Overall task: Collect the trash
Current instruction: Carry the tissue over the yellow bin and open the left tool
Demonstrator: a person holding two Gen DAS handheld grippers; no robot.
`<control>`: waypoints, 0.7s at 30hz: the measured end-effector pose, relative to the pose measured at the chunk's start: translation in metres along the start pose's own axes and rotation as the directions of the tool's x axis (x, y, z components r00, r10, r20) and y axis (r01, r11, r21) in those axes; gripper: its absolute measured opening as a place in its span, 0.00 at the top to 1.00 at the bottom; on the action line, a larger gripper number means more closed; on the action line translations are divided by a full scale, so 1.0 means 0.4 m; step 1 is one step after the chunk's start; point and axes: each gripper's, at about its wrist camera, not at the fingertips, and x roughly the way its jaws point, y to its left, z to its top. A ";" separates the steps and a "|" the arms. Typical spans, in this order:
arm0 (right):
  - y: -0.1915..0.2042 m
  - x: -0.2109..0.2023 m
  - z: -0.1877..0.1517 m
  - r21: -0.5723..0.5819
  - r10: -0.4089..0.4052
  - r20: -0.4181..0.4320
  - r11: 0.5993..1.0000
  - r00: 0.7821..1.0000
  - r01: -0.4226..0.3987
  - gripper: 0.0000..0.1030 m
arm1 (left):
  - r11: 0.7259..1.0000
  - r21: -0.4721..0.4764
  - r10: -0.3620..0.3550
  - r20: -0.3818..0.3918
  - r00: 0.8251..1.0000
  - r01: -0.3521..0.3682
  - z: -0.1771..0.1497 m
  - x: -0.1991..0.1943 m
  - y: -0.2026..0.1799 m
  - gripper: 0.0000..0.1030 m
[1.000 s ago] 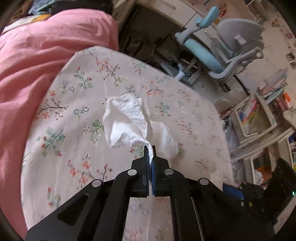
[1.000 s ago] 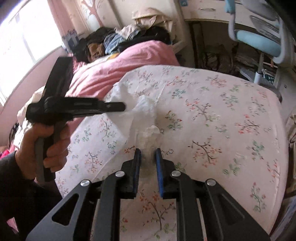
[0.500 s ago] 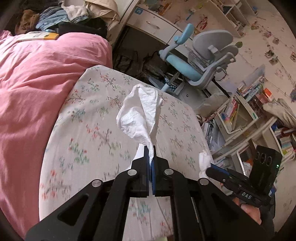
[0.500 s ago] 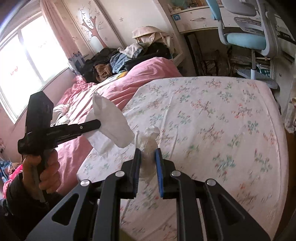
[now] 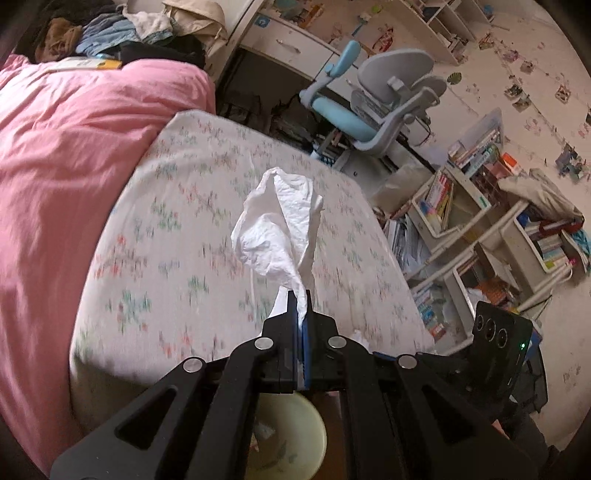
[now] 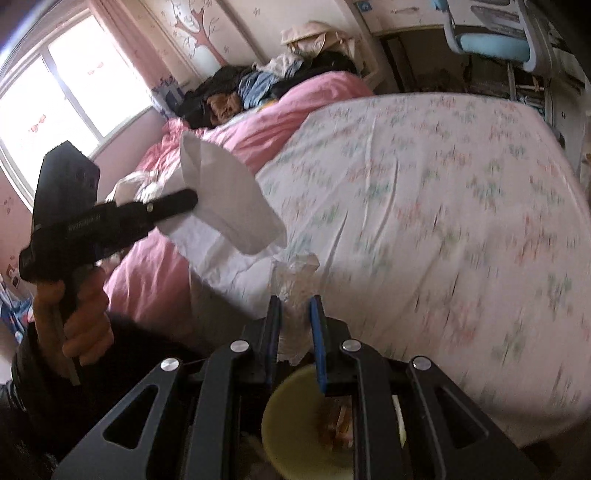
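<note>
My left gripper (image 5: 300,295) is shut on a corner of a white tissue (image 5: 280,229), which stands up crumpled above the jaws, off the bed. In the right wrist view that same tissue (image 6: 229,206) hangs from the left gripper (image 6: 192,201), held by a hand at the left. My right gripper (image 6: 295,304) is shut on a crumpled clear plastic wrapper (image 6: 293,280). A pale yellow bin (image 6: 291,421) with some trash in it shows below the right jaws, and the same bin (image 5: 291,439) shows under the left jaws.
The bed has a floral sheet (image 5: 192,236) and a pink duvet (image 5: 66,155). Clothes (image 5: 110,29) are piled at its head. A blue and grey desk chair (image 5: 373,110) and low bookshelves (image 5: 480,221) stand beyond the bed's far side.
Both grippers have pulled back from the bed's middle to its near edge, carrying the tissue and the wrapper. The yellow bin has come into view under both.
</note>
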 end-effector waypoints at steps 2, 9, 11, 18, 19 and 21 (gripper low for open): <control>0.011 0.001 -0.032 0.000 -0.001 -0.025 1.000 1.000 0.001 0.83 | 1.000 0.005 -0.001 -0.013 1.000 0.001 -0.030 -0.007 -0.007 0.97; 0.032 0.013 -0.144 0.029 -0.023 -0.133 0.999 0.991 0.027 0.83 | 1.000 0.008 -0.007 -0.057 0.998 0.007 -0.151 -0.043 -0.031 0.97; 0.038 0.016 -0.163 0.033 -0.034 -0.154 0.999 0.988 0.040 0.83 | 1.000 0.000 -0.006 -0.077 0.997 0.006 -0.187 -0.051 -0.034 0.97; -0.001 -0.005 -0.203 0.137 -0.118 -0.166 0.980 0.979 0.142 0.59 | 0.999 -0.018 0.040 -0.211 0.977 -0.045 -0.311 -0.028 -0.039 0.97; -0.006 -0.011 -0.201 0.158 -0.126 -0.149 0.976 0.981 0.149 0.56 | 0.998 -0.014 0.052 -0.234 0.971 -0.057 -0.322 -0.019 -0.041 0.97; -0.023 -0.043 -0.200 0.206 -0.155 -0.092 0.963 0.984 0.171 0.49 | 0.998 0.008 0.066 -0.269 0.961 -0.066 -0.336 -0.003 -0.045 0.94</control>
